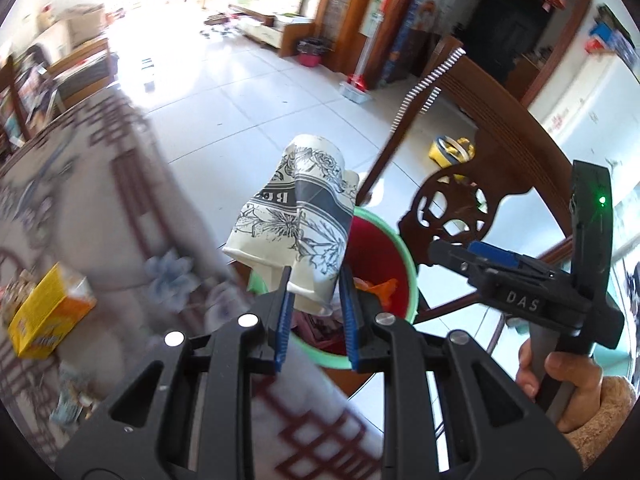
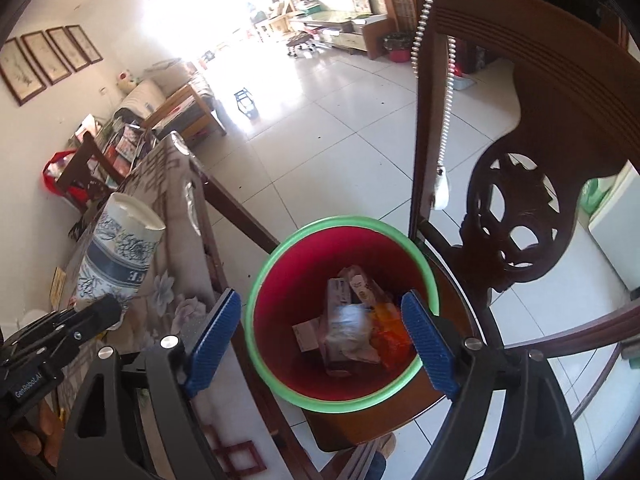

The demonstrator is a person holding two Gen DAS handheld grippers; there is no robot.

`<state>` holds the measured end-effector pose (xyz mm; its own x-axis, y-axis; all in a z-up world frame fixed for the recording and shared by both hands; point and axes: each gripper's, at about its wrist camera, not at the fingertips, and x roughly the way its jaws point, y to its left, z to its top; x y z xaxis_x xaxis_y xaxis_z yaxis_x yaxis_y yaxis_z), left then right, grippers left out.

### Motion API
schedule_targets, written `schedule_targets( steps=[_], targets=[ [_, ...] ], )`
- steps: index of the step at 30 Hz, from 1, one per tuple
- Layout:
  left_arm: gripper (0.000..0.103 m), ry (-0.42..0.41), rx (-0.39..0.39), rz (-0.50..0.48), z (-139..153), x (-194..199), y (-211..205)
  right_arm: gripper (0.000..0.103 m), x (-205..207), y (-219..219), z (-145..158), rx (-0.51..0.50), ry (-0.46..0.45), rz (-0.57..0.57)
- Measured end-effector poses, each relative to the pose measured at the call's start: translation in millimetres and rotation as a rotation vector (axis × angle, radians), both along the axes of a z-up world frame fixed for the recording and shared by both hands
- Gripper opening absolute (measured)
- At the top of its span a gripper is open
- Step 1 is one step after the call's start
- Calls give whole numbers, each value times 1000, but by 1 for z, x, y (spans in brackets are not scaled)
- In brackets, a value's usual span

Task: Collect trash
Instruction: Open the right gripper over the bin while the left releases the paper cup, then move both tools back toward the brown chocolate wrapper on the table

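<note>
We hold the crushed paper cup (image 1: 298, 216) clamped by its rim end between the closed blue pads of the left gripper (image 1: 316, 300), with the cup tilted over the table edge beside the bin (image 2: 280, 248). Our right gripper (image 2: 324, 338) stands wide open with nothing between its pads, directly above the red bin with the green rim, which rests on the wooden chair (image 2: 532, 152) seat and already contains wrappers (image 2: 352, 320). A yellow carton (image 1: 48, 316) lies on the patterned tablecloth (image 1: 120, 200).
</note>
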<state>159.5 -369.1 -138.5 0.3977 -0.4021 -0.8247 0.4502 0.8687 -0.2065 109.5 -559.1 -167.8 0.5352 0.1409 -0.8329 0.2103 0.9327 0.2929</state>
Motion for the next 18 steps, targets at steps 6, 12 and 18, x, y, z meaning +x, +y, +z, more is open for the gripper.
schedule_targets(
  steps=[6,12,18],
  targets=[
    [60,14,-8,-80,-10,5,-31,80,-12,-9,4,-3,3,-40],
    [60,-5,-9,-24,-4,-7,3,80,-26,4,15,-21,-2,-31],
    [61,14,-15,141,-2,-25,83,80,-36,39,26,-40,-16,30]
  ],
)
